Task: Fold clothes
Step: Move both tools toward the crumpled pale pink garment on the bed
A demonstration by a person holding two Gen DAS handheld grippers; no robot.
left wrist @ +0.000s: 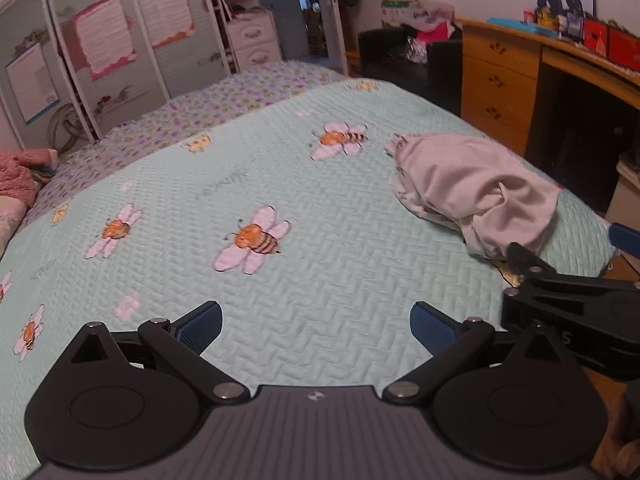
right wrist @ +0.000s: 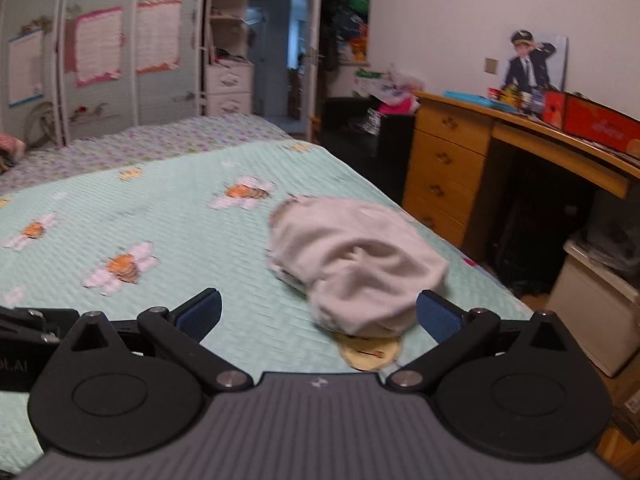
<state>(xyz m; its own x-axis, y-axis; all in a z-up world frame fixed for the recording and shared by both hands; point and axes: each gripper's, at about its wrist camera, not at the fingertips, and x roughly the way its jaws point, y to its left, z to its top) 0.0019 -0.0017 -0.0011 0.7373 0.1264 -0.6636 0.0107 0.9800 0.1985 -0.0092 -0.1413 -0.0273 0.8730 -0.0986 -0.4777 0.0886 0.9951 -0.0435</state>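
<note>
Far left: wardrobe doors [left wrist: 120, 52] with pink-edged paper sheets; a pink fluffy item [left wrist: 18, 176] at the bed's left margin.

Left to centre: bed [left wrist: 280, 184], covered by a pale green quilted spread printed with bees on flowers; a purple-patterned spread beyond it. This stretch carries no garment.

Lower centre, left wrist view: left hand-held gripper [left wrist: 316, 326], jaws spread wide, blue pads facing only bare quilt. Holds nothing.

Right of centre: garment [left wrist: 472, 188], pale, off-white, lying as a loose rumpled mound near the bed's right edge. No flat panel, straight crease or squared outline is visible, and a patterned lining shows at its lower edge. In the right wrist view it partly covers a round yellow print [right wrist: 370, 354] on the quilt.

Lower right: right hand-held gripper [right wrist: 318, 314], jaws likewise spread and empty. The garment's near end lies just ahead, between the pads' line of sight, though contact cannot be confirmed because the frame is blurred.

Far right: wooden desk [right wrist: 452, 148] with drawers, boxes and a picture on top.

Progress, as judged: the garment lies bunched, not folded. Spreading it flat and folding it remain to be done.
</note>
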